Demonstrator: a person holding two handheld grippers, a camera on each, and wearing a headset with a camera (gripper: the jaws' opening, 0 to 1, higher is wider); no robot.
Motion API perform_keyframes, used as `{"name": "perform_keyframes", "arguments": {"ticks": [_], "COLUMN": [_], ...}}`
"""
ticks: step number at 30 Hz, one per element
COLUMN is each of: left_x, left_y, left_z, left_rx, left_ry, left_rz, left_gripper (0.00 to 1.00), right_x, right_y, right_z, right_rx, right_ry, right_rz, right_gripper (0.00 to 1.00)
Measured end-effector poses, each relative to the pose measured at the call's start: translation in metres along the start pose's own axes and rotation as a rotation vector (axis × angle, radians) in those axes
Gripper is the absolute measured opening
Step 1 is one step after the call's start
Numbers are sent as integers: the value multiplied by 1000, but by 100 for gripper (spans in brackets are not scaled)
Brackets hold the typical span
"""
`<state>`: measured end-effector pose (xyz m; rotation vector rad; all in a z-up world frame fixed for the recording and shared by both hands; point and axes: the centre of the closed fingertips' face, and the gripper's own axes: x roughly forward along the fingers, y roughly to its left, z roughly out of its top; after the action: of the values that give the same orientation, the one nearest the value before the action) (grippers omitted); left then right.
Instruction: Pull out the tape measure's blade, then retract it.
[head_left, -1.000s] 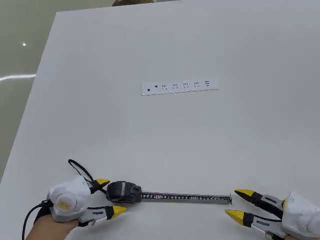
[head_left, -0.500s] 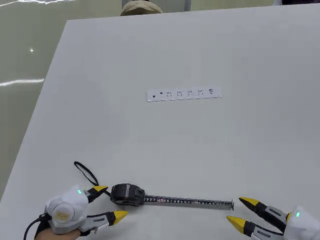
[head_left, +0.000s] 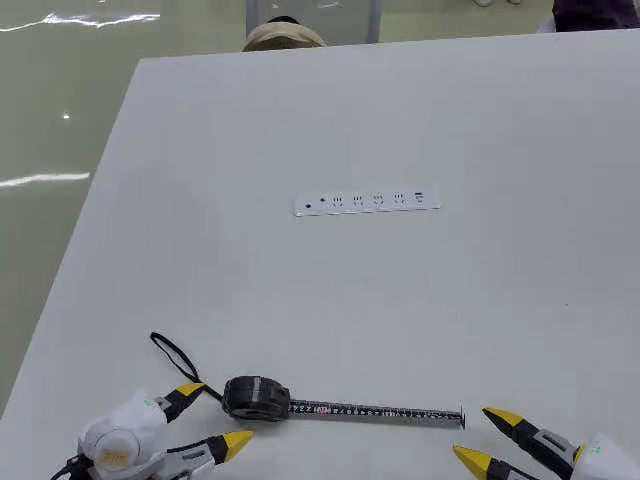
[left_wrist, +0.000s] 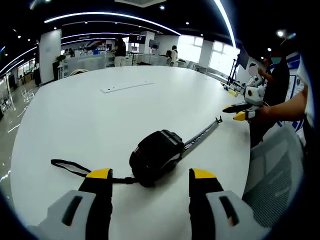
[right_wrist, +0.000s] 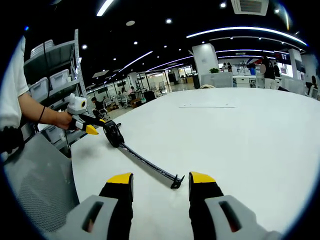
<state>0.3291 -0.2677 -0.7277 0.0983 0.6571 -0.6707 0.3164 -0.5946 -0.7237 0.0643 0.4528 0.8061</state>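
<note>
1. Altogether, one tape measure (head_left: 257, 398) lies on the white worktop (head_left: 420, 300) near its close edge, with one blade (head_left: 375, 411) pulled out flat towards the right and ending in one end hook (head_left: 462, 415).
2. One black wrist strap (head_left: 172, 350) loops away from the case on its left side.
3. One white power strip (head_left: 367, 201) lies well apart, farther up the worktop.
4. Two grippers are in use, each with two yellow-tipped fingers.
5. Left gripper (head_left: 213, 413): its fingers stand wide apart and hold nothing. In the left gripper view the case (left_wrist: 155, 156) lies just ahead of the gap between them, not touched.
6. Right gripper (head_left: 483, 435): its fingers are also spread wide and empty. The end hook (right_wrist: 176, 182) lies just ahead of them, apart from both tips.
7. Compared with a second ago, the blade is out about as far, and the case keeps its place relative to the power strip.
8. Both grippers now sit a little lower against the tape than before. The left gripper's fingers no longer flank the case as closely.
</note>
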Motion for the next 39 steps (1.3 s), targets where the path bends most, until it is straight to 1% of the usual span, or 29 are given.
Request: {"name": "perform_keyframes", "arguments": {"ticks": [2, 5, 7, 10, 12, 17, 19, 21, 24, 30, 33, 38, 39], "left_x": [-3, -8, -10, -15, -17, -23, -25, -27, -28, -32, -33, -37, -38], "left_y": [-1, -1, 0, 1, 3, 2, 3, 2, 0, -3, -1, -3, -5], "left_z": [-2, -3, -5, -6, -10, -13, -13, -14, -15, -14, -18, -20, -19], "left_rx": [6, -3, 6, -22, -44, -50, -49, -57, -54, -66, -86, -98, -99], "left_ry": [4, -1, 1, -14, -14, -16, -20, -25, -23, -34, -40, -50, -51], "left_rz": [10, 21, 38, 57, 66, 79, 93, 92, 94, 103, 106, 116, 117], "left_gripper": [60, 60, 61, 61, 61, 61, 62, 62, 62, 62, 62, 63, 63], "right_x": [-1, -3, -4, -7, -8, -8, -10, -11, -13, -17, -19, -23, -23], "right_y": [1, 4, 7, 9, 11, 14, 16, 17, 19, 23, 24, 26, 27], "right_z": [1, 2, 3, 8, 10, 11, 12, 13, 12, 12, 13, 13, 13], "right_rx": [7, -1, -12, -9, -12, -18, -17, -17, -14, -20, -16, -14, -14], "right_ry": [-10, -15, -15, -34, -42, -49, -55, -57, -62, -65, -72, -75, -76], "right_rz": [-3, -5, -6, -13, -20, -24, -25, -32, -41, -53, -63, -72, -73], "right_gripper": [44, 44, 44, 45, 45, 46, 46, 47, 48, 49, 50, 52, 52]}}
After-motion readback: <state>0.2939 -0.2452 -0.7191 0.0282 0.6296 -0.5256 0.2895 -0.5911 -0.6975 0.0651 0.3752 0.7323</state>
